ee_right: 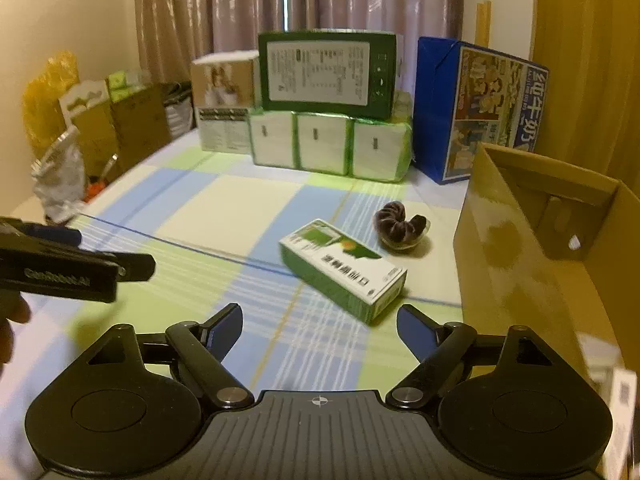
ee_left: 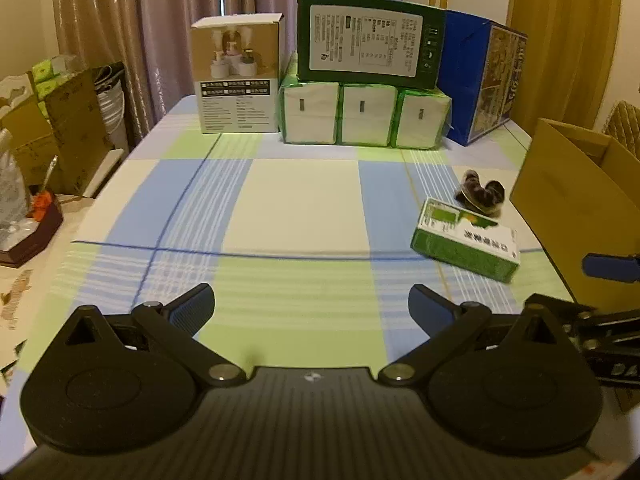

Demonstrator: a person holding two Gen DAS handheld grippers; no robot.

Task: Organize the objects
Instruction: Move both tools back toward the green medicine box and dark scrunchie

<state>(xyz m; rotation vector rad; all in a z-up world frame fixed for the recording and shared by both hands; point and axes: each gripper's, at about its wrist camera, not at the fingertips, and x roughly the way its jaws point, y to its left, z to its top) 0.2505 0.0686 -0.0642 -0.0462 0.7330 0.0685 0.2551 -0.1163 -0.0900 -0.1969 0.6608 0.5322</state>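
Right gripper point(ee_right: 319, 330): jaws spread wide, nothing held, hovering low over the table point(ee_right: 224, 216); likely lined up for a pick

Green-and-white carton point(ee_right: 345, 269): lying flat just ahead of the right gripper, slightly to its right, loose and within reach

Dark scrunchie point(ee_right: 401, 226): beyond the carton, near the cardboard box point(ee_right: 516, 248)

Cardboard box: open-topped, to the right gripper's right, judged the destination for loose items

Left gripper point(ee_left: 311, 309): jaws wide, empty; carton lies ahead to its right

Surface: checked cloth in blue, green, cream

Room: stacked cartons and tissue packs point(ee_right: 332, 144) at the far edge, curtains point(ee_right: 304, 4) behind, clutter far left
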